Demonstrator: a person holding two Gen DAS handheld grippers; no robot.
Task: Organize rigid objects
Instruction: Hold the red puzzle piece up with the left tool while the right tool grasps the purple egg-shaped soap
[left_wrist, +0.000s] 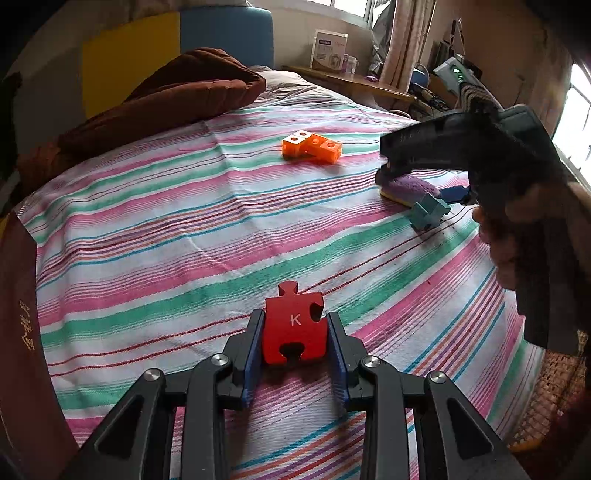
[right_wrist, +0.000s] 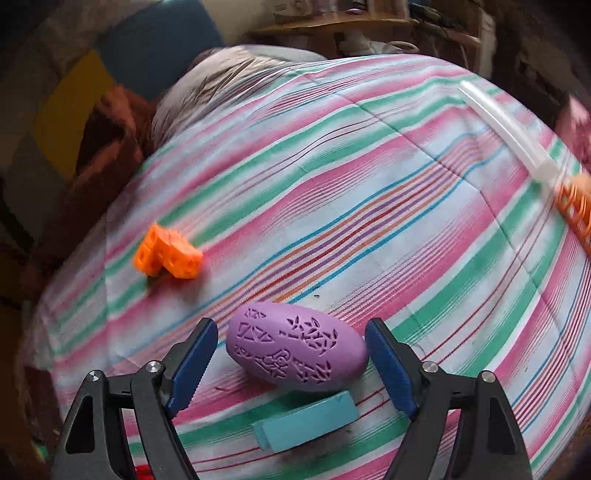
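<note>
two views split the scene: only my left wrist camera shows my left gripper (left_wrist: 295, 332) clamped on one red puzzle piece (left_wrist: 294, 328) above the striped sheet (left_wrist: 184, 240); only my right one shows one clear tube (right_wrist: 506, 129). my right gripper (right_wrist: 291, 350) stands wide around one purple oval (right_wrist: 297, 350), pads apart from it, beside one teal block (right_wrist: 306, 421). one orange block cluster (left_wrist: 312, 146) appears in both.
</note>
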